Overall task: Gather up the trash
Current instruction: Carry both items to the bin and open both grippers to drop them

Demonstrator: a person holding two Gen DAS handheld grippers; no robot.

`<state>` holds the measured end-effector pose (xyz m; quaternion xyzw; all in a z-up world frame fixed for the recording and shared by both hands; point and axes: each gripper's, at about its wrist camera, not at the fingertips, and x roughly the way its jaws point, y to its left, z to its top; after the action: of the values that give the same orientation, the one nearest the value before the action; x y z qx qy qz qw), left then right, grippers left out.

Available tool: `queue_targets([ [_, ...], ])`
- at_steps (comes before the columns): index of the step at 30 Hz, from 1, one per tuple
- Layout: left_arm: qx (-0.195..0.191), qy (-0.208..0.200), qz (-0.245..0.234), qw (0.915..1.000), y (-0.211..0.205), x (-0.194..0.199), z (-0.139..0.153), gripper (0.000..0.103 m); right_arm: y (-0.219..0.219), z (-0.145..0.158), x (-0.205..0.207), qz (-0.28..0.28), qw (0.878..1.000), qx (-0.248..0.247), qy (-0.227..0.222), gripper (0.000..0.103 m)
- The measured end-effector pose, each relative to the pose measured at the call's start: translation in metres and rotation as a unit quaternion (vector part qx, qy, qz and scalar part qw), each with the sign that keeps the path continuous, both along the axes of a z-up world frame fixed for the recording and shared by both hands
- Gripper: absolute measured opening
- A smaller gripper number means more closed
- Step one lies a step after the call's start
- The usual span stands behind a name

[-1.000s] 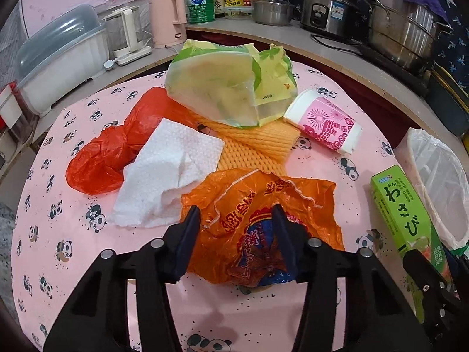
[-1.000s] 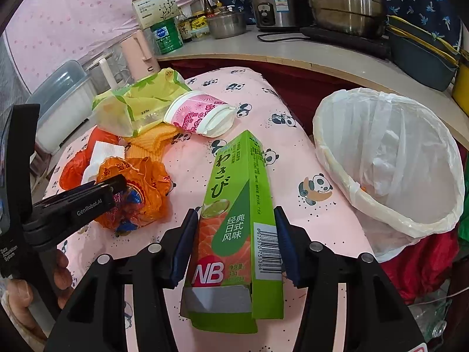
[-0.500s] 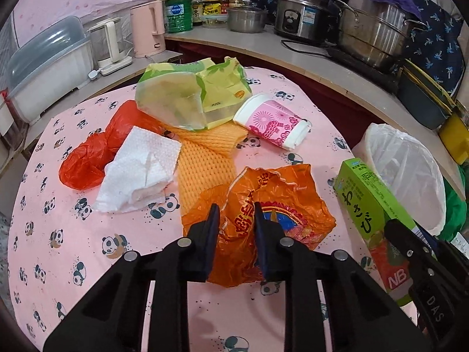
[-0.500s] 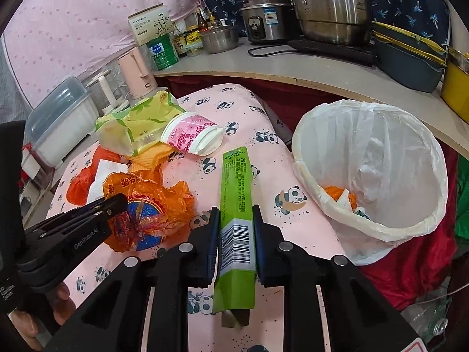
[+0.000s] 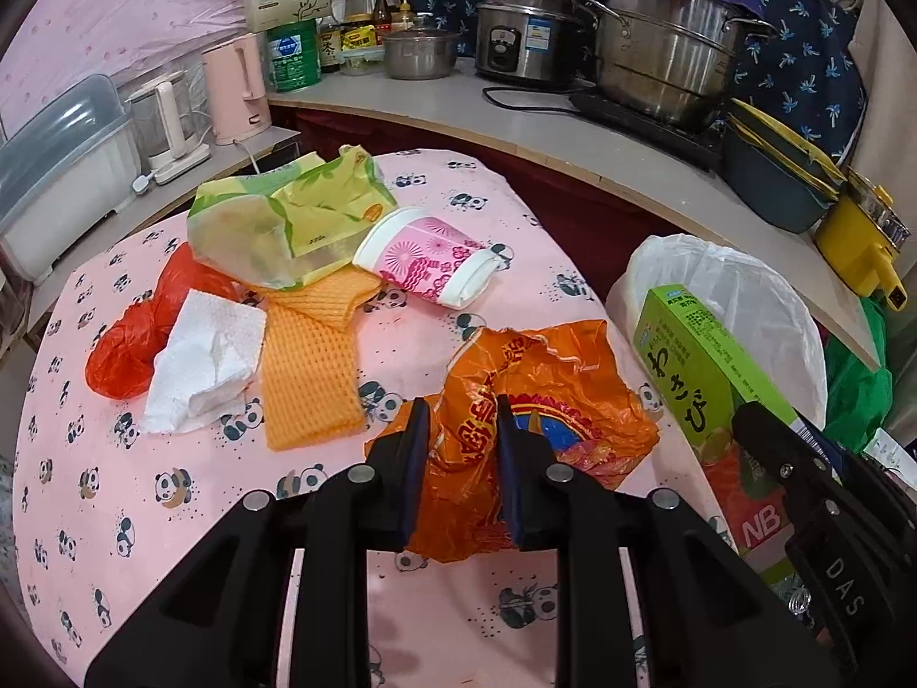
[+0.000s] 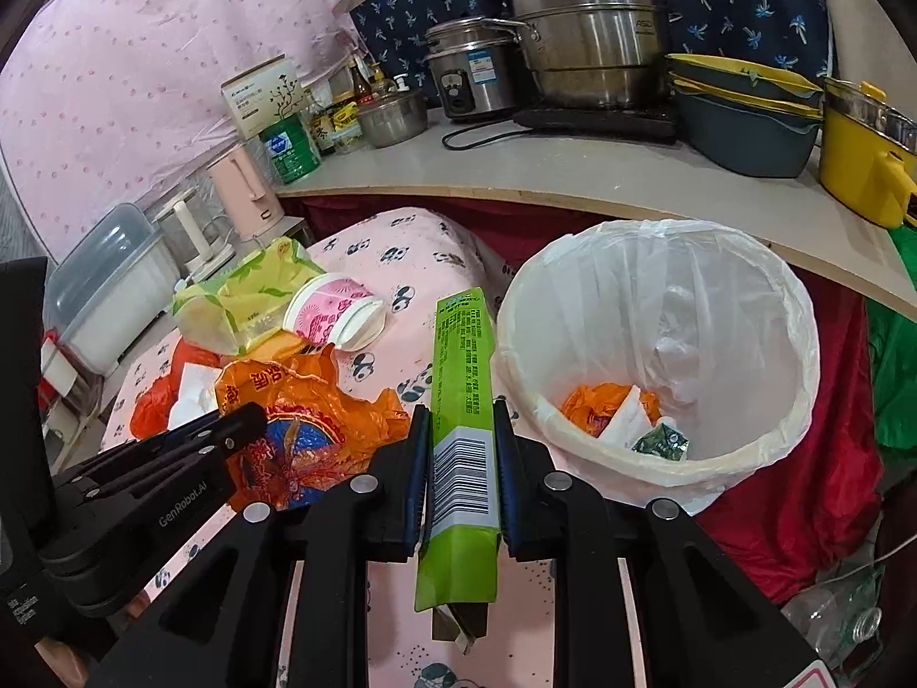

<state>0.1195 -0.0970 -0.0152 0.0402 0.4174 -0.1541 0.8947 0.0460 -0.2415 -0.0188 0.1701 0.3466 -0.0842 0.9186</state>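
Change since earlier frame: both grippers, seen standing wide around their items a second ago, have been closed and lifted; bin mouth is now nearer in the right view.
Red bag (image 5: 123, 355): left crumpled at far left of the desk (image 5: 189, 522), untouched, part-covered by the white tissue (image 5: 200, 361).
Orange foam net (image 5: 309, 378): laid flat just beside the tissue, its far end tucked under the yellow-green bag (image 5: 275, 223).
Pink cup (image 5: 427, 264): lying on its side, resting against the yellow-green bag; judged to be a later pick.
Left gripper (image 5: 458, 430): narrowed to a slim gap, pads pinched on a fold of the orange wrapper (image 5: 544, 401); a fold was likely taken because film cannot be gripped flat. Wrapper hangs bunched; whether it is fully clear of the desk cannot be told.
Right gripper (image 6: 458, 447): clamped across the narrow sides of the green box (image 6: 461, 401) near the barcode, long axis pointing ahead, far end close to the bin rim, so it can be tipped in end-first.
White-lined bin (image 6: 745, 309): beside the desk edge, right of the box; scraps already inside.
Step judged: both items carried toward the bin.
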Motion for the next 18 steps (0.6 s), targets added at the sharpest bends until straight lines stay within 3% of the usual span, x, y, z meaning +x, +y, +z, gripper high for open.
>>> queue_targets([
  [18, -0.009, -0.017, -0.107, 0.9940, -0.118, 0.001, 0.016, 0.022, -0.101, 0.005, -0.034, -0.121, 0.992, 0.012, -0.017, 0.020],
])
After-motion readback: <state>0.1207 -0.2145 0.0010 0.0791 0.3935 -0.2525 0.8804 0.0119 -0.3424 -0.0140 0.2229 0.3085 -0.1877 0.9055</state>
